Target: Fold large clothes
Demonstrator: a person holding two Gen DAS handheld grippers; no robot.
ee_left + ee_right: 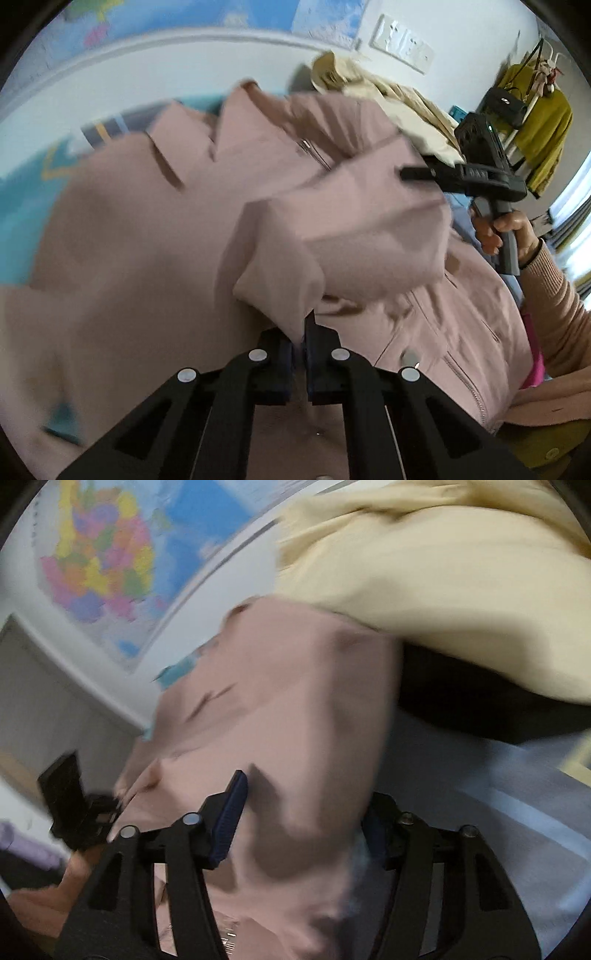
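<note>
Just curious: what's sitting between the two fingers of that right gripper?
In the right wrist view, a fold of the pink jacket lies between the fingers of the right gripper, which stand apart around it.

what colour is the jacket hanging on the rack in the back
Mustard yellow-green jacket, seen best in the left wrist view.

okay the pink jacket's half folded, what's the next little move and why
Probably close the right gripper on the pink jacket. Cloth lies between its jaws, which stand apart, while the left gripper already pinches a fold, so both can then carry it over.
</note>
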